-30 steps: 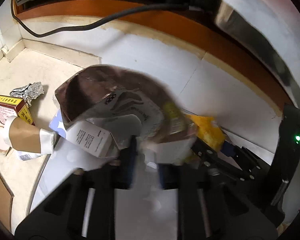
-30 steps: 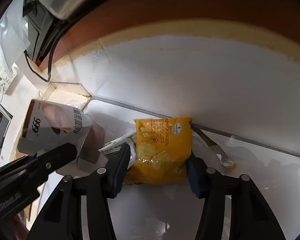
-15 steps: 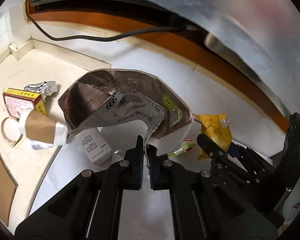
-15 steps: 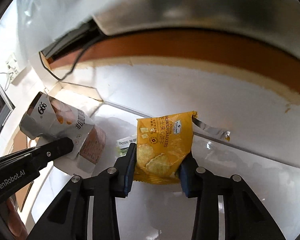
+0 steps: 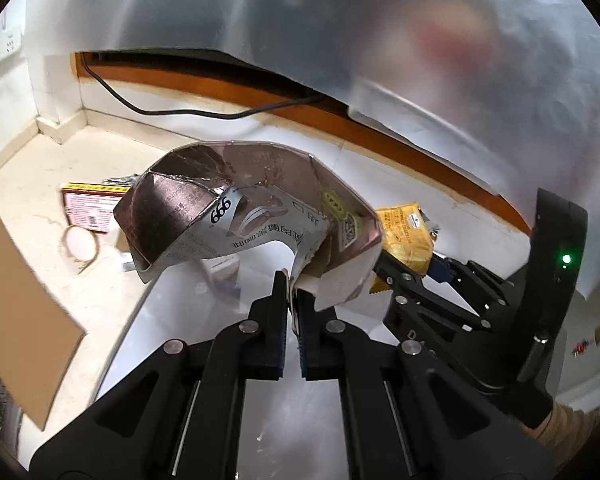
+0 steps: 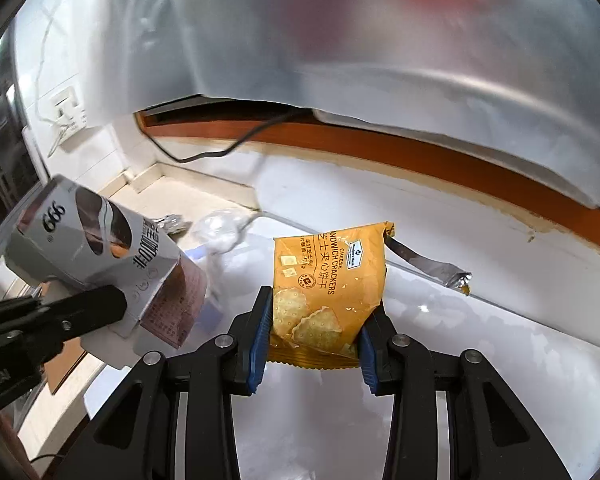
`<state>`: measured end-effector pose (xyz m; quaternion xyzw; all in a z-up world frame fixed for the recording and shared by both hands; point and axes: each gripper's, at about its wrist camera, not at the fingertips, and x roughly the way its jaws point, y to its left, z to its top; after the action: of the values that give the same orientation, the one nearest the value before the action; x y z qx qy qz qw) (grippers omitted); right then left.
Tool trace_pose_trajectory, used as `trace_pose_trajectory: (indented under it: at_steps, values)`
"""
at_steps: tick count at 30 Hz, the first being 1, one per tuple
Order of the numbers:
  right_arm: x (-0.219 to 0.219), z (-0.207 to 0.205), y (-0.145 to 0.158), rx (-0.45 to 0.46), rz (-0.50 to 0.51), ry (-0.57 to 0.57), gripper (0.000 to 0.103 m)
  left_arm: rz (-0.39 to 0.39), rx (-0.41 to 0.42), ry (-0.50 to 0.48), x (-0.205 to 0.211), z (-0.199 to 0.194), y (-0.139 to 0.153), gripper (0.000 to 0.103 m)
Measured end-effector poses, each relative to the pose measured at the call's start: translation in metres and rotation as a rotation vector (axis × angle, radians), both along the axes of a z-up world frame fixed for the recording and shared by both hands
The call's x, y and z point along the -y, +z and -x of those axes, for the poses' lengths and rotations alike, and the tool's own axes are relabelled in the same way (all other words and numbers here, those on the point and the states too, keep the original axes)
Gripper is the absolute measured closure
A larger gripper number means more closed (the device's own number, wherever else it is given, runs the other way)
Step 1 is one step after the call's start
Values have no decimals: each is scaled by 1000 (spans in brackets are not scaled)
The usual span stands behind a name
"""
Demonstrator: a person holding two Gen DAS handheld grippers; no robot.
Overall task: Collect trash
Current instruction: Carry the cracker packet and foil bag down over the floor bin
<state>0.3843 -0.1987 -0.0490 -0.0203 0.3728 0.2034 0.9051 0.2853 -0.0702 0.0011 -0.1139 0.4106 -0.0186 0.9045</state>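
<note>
Above the white desk [image 6: 480,320], both tongs hold trash in the air. The left tongs [image 5: 291,300] are pinched tight on the torn edge of a silver box [image 5: 252,216] marked 999. The right tongs [image 6: 314,320] have just been closing and are clamped on both sides of a yellow cracker bag [image 6: 328,276]. A red box [image 5: 86,208] and a tape ring [image 5: 80,242] lie off to the left. A black cable [image 5: 180,110] runs along the wall.

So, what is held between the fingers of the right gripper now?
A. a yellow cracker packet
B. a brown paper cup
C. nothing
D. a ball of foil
A: in the right wrist view the right gripper has its blue pads pressed on both sides of the yellow cracker packet.
</note>
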Motion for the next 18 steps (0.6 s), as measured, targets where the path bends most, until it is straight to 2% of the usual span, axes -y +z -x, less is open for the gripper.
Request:
trace_pose_trajectory:
  at_steps: [5,11,18]
  values:
    - [-12,39,23,39,20,9,66,-5,21,-29,-8,37,16,101]
    - [-22,104,45,60,31,-18,66,-13,36,-73,-22,105,35,101]
    - [-24,204,63,81,82,-77,66,-10,20,-141,-35,175,27,101]
